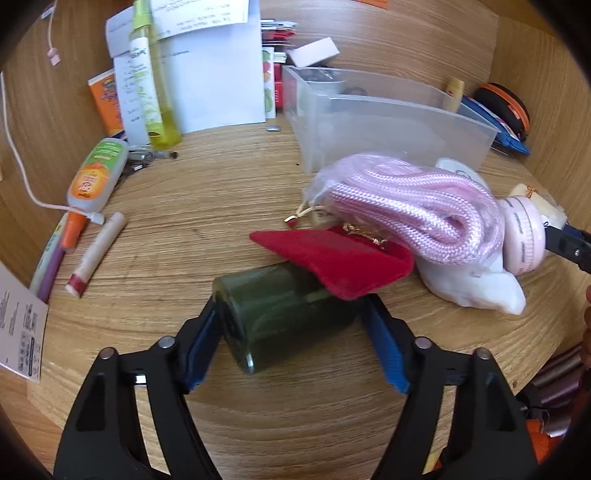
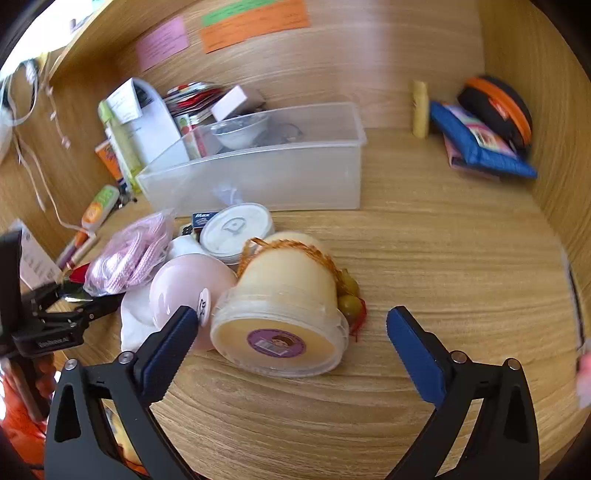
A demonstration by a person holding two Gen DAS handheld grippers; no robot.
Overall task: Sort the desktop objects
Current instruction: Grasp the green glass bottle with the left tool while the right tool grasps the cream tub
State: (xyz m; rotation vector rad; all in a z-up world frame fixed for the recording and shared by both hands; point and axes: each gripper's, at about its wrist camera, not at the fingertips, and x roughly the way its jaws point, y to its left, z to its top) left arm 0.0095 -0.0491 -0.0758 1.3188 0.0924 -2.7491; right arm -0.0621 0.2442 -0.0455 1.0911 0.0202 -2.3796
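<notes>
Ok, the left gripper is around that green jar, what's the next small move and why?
Probably close the left hand-held gripper on the green jar. The jar lies on its side between the pads with gaps showing, and the red pouch overlaps its far end, so squeeze before lifting.

wooden desk (image 2: 424,258), paper notes on wall (image 2: 255,22)

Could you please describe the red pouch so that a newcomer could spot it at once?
Find the clear bin on the desk. In front lies a bagged pink cord; the red pouch lies beside it, draped over a green jar. It is the only flat red fabric piece.
</notes>
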